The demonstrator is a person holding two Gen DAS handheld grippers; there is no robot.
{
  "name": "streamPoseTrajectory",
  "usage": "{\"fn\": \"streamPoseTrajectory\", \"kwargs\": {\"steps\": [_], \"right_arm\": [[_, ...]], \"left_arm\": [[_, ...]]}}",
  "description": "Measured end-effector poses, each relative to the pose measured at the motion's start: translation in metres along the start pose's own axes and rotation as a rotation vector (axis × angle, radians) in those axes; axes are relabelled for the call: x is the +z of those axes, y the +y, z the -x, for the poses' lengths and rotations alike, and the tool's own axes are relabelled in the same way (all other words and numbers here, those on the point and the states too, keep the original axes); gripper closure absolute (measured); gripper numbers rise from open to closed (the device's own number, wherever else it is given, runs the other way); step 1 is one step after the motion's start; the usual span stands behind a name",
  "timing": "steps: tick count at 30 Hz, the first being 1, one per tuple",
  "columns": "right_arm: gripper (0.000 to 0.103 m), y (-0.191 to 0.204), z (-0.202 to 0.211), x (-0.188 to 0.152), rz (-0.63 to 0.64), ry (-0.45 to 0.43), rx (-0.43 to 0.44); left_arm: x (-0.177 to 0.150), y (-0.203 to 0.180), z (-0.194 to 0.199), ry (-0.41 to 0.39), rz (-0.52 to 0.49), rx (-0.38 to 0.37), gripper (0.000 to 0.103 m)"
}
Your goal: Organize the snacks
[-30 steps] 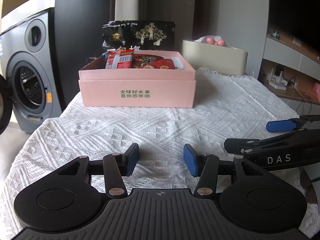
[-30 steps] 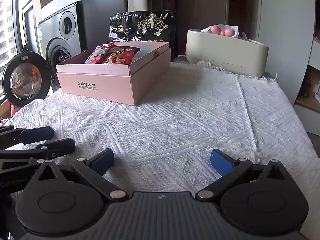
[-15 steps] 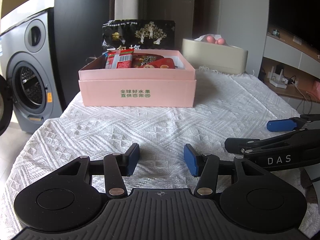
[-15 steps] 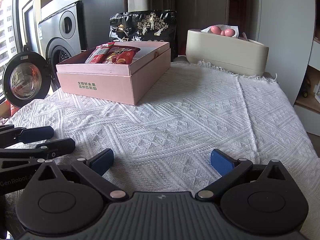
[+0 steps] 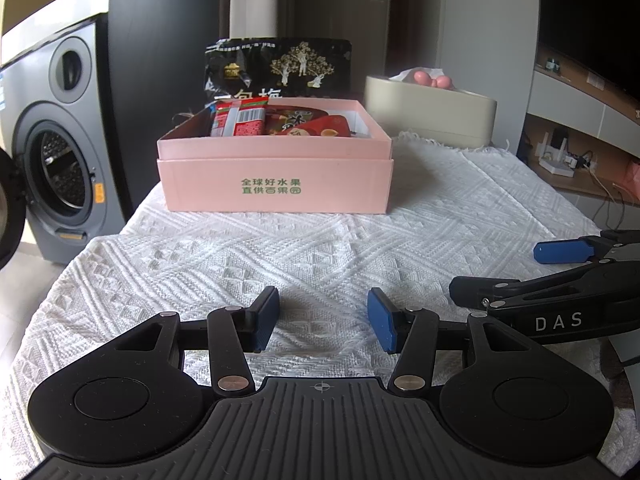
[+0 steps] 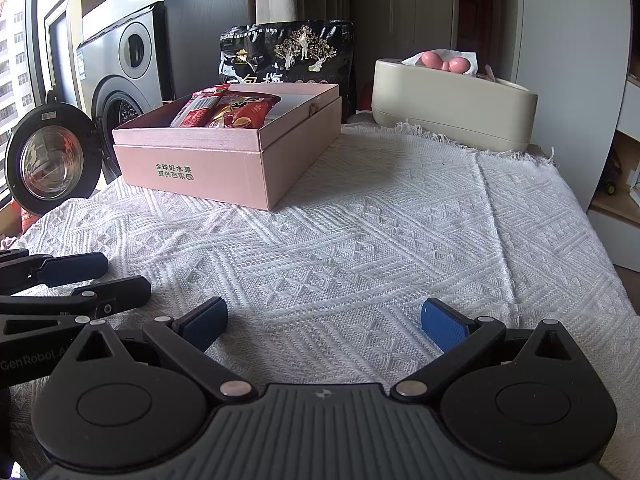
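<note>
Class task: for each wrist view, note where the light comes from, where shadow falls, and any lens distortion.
Left wrist view: soft daylight, the pink box shades the cloth to its right; straight edges bow outward. Right wrist view: bright window at far left, glare on the washer door; box shadow again falls right.

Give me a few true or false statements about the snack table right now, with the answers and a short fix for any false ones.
1. Snack packets lie inside the pink box. True.
2. A black bag stands behind the pink box. True.
3. The left gripper holds a snack packet. False: its jaws are open with only the white cloth between them.
4. The cream container sits inside the pink box. False: it stands apart, at the cloth's far edge.
5. The right gripper is shut. False: its jaws stand wide open.
</note>
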State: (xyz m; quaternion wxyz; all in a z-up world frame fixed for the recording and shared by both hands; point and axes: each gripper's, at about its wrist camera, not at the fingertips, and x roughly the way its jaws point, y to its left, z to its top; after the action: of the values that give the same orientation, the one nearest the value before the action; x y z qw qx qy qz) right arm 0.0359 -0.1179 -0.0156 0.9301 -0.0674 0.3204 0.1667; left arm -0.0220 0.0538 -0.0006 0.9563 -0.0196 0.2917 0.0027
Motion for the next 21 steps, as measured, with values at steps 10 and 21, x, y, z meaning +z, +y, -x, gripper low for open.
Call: {"fn": "streamPoseTrajectory", "kwargs": {"steps": [10, 21], "right_arm": [[0.000, -0.0003, 0.0001, 0.0001, 0.000, 0.000, 0.000], [0.000, 0.0000, 0.0001, -0.0001, 0.000, 0.000, 0.000]], "left_arm": [[-0.0004, 0.0004, 0.0003, -0.001, -0.001, -0.001, 0.048], [0.0004, 0.0011, -0.0001, 0.001, 0.004, -0.006, 0.048]]}}
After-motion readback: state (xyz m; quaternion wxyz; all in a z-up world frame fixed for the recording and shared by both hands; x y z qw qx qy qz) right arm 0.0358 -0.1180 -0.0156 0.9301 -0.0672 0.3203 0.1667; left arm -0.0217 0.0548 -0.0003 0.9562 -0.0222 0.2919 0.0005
